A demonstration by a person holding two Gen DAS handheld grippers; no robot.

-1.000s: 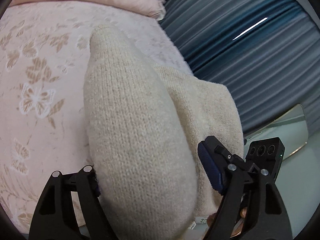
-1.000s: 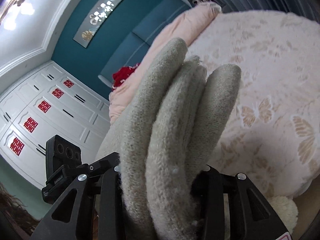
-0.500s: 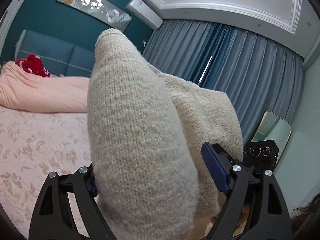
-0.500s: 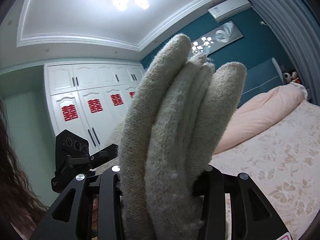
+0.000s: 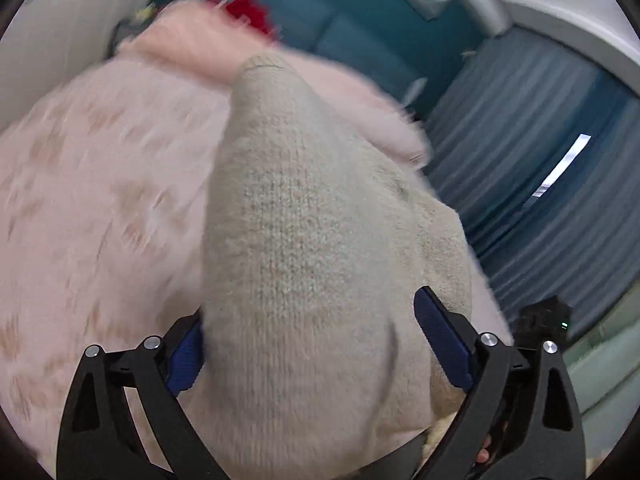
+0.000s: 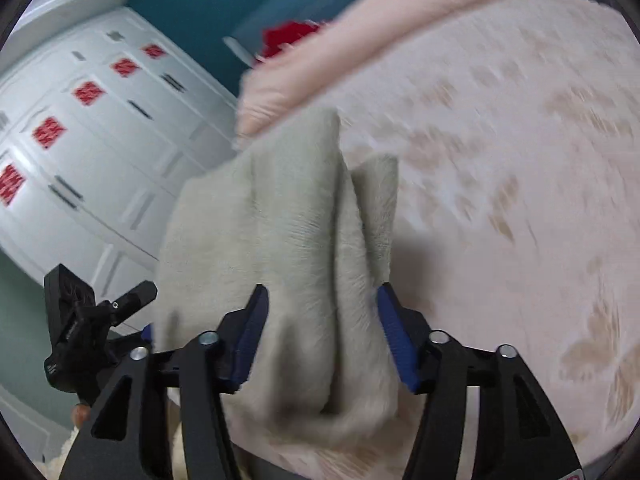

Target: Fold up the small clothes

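- Cream knit garment (image 5: 304, 264), small sweater-type piece; bunched thick between both claws, held up in the air over the bed (image 5: 100, 200), not lying on it.
- Left claw (image 5: 312, 352): jaws set fairly wide, a fat wad of knit filling the gap, blue pads (image 5: 440, 344) against the fabric on both sides. Gripping the garment.
- Right claw (image 6: 320, 328): jaws narrower, clamped on several stacked layers of the same knit (image 6: 288, 240); folds stand up past the pad tips.
- In the right view the left claw (image 6: 100, 320) shows at the lower left, near; so both hold neighbouring edges of one piece.
- Handling, my read: light, very soft, no stiffness; it flops and sags from wherever it is pinched. Fuzzy knit is grippy, unlikely to slip from the pads, but it stretches, so hard tugs will distort it.
- Thick bundle means the layers can shift inside the grip; the inner ones may creep out.
- Best hold, judged: corners or along a hem/edge, few layers only, claws apart so the cloth hangs flat between them.
- Both views are motion-blurred; exact garment type and which edge is held cannot be told.
- Pink duvet (image 6: 360, 52) and red item (image 6: 288, 38) at the head of the bed, well apart from the work.
- Fold not yet laid out; garment needs setting on the bed first.
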